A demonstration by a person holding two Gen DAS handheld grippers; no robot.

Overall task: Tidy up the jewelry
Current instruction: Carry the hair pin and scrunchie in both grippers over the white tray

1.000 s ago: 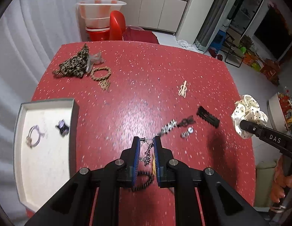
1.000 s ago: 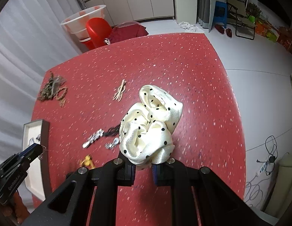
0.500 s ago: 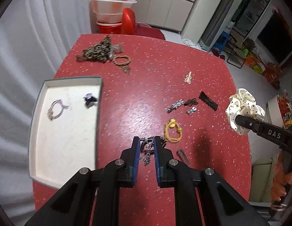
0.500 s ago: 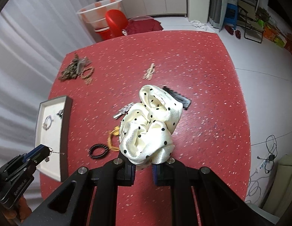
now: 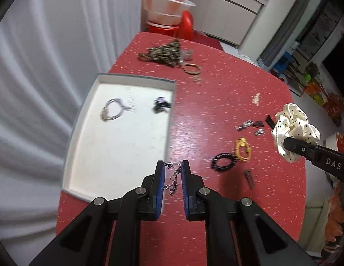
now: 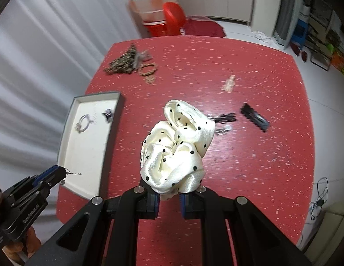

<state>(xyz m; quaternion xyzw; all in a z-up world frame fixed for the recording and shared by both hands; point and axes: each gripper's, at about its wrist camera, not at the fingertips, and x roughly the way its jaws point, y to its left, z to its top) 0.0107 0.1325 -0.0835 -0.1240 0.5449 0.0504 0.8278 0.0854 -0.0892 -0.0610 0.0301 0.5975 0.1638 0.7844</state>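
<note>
Fingers of the left gripper [image 5: 173, 173] stay clamped on a thin silver chain [image 5: 173, 180], which dangles between the blue pads. Across the last second this gripper has travelled from the loose pile in the middle of the red table [image 5: 216, 102] to the near right corner of the white tray [image 5: 118, 146]; the tray, which sat far off at 9 o'clock, now fills the view from 9 to 11 o'clock, and the chain hangs right over its right-hand wall. The right gripper [image 6: 169, 196] has moved the same way, its fingers pinched on the cream polka-dot scrunchie [image 6: 176, 148], held clear of the tabletop with the tray at its 9 o'clock.

Inside the tray lie a silver bracelet [image 5: 113, 112] and a small dark ornament [image 5: 160, 105]. Still out on the table are a black coil band [image 5: 224, 162], a yellow band [image 5: 242, 149], a black clip [image 6: 255, 117] and a brown heap [image 5: 166, 53] at 12 o'clock.

Both carries look nearly finished: the chain needs only a short shift leftward before release, while the scrunchie has further to go.
</note>
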